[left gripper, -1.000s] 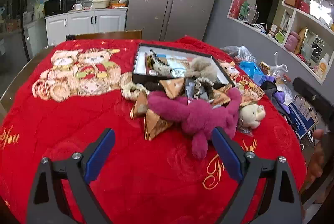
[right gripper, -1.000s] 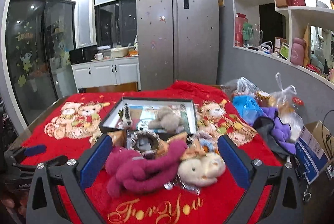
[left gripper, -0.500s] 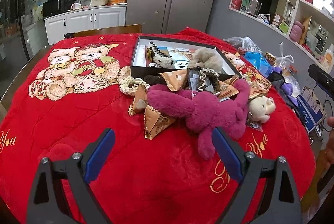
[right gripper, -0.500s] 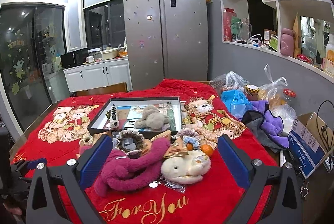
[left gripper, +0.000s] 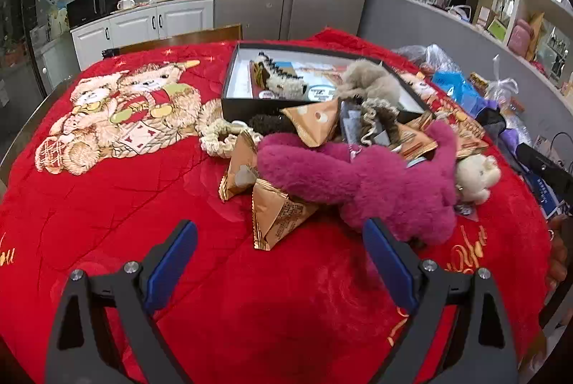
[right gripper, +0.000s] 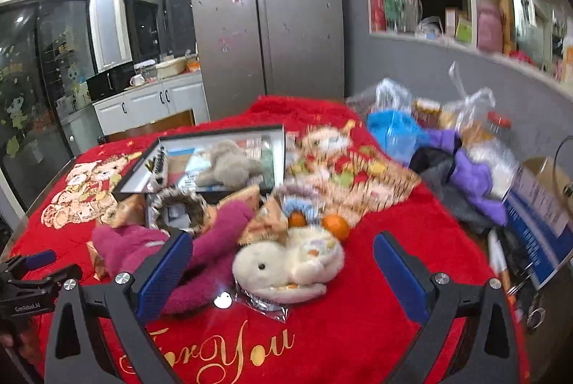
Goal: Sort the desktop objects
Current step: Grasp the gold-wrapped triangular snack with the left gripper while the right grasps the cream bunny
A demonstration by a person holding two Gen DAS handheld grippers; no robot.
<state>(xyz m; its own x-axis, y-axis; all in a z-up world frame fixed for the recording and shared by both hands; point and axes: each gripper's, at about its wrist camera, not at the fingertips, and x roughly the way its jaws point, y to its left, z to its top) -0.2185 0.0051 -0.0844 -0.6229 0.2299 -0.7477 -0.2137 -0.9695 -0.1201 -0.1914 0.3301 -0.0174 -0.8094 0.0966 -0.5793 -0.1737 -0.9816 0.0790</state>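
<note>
Hovering my spread, empty left gripper (left gripper: 279, 262), I saw the snack packet (left gripper: 277, 217) just ahead, centred.

Your left hand-held gripper (left gripper: 279, 262) fills the bottom of its frame: two matte black angular arms with triangular cut-outs, silver screws at the joints and blue pads on the fingers (left gripper: 171, 264). Your right hand-held gripper (right gripper: 283, 271) looks the same. At the lower left of the right view, white "GenRobot.AI" lettering marks the left gripper's black body.
</note>
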